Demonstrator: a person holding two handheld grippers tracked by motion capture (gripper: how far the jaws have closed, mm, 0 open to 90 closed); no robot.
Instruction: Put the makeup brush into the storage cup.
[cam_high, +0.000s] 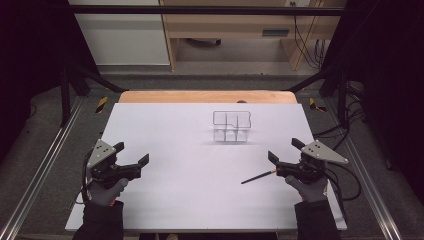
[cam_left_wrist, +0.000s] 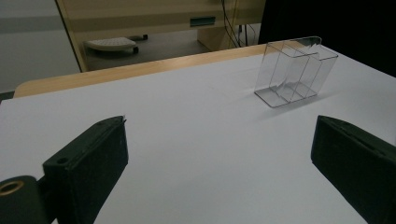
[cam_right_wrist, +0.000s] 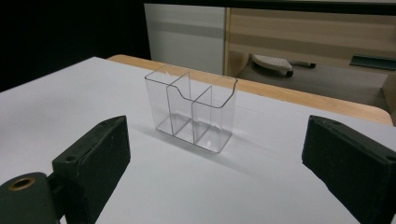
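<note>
A clear plastic organizer (cam_high: 231, 127) with several compartments stands upright on the white tabletop (cam_high: 190, 150), right of centre toward the back. It looks empty in the left gripper view (cam_left_wrist: 295, 70) and in the right gripper view (cam_right_wrist: 196, 109). A thin dark brush (cam_high: 257, 177) with an orange band lies flat on the table, its end close under my right gripper (cam_high: 285, 150). That gripper is open and holds nothing (cam_right_wrist: 217, 140). My left gripper (cam_high: 131, 153) hovers at the front left, also open and empty (cam_left_wrist: 222, 140). Both point toward the organizer.
A wooden table edge (cam_high: 207, 96) runs behind the white surface. Metal rails (cam_high: 45, 170) flank the table on both sides. Cables (cam_high: 345, 130) lie on the floor at the right. A wooden desk (cam_high: 225, 30) stands farther back.
</note>
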